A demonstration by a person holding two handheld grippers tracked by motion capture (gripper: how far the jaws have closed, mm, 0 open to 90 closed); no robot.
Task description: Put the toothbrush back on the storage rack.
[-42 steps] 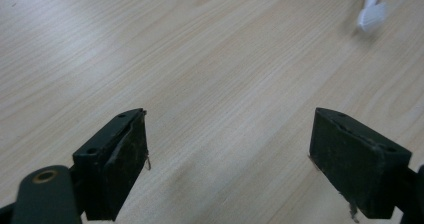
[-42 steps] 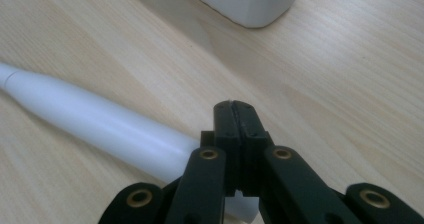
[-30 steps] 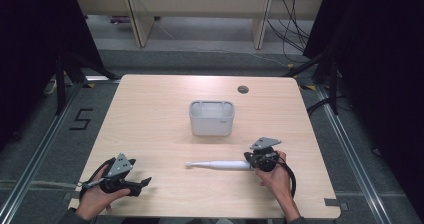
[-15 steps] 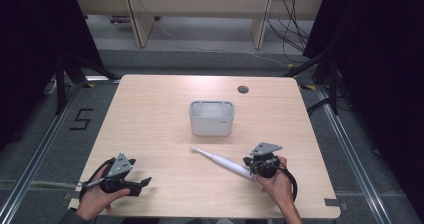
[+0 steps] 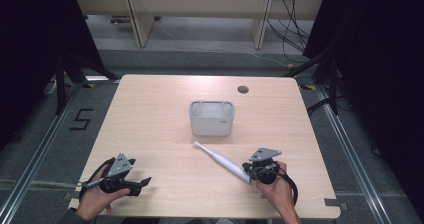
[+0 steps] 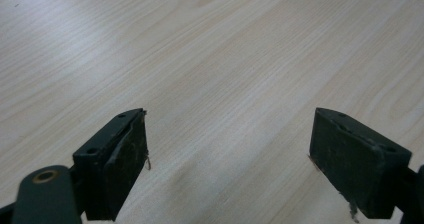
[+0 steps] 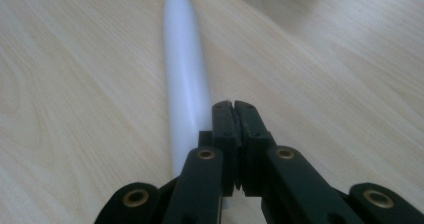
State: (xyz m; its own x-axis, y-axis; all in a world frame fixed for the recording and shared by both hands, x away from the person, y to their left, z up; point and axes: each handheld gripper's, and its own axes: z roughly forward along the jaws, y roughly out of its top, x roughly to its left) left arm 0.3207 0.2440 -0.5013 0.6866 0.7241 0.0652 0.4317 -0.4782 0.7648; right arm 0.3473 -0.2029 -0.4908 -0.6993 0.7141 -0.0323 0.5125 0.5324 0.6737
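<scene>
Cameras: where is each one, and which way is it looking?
High view: sits above the person's side, looking forward and down on the table; both hands show, with the left gripper and right gripper.
Left gripper view: rides on the left gripper, looking along its open jaws at bare tabletop.
Right gripper view: rides on the right gripper, looking along its shut jaws, beside the white toothbrush.
Shared: high view and right gripper view both show the toothbrush pointing toward the white holder.
</scene>
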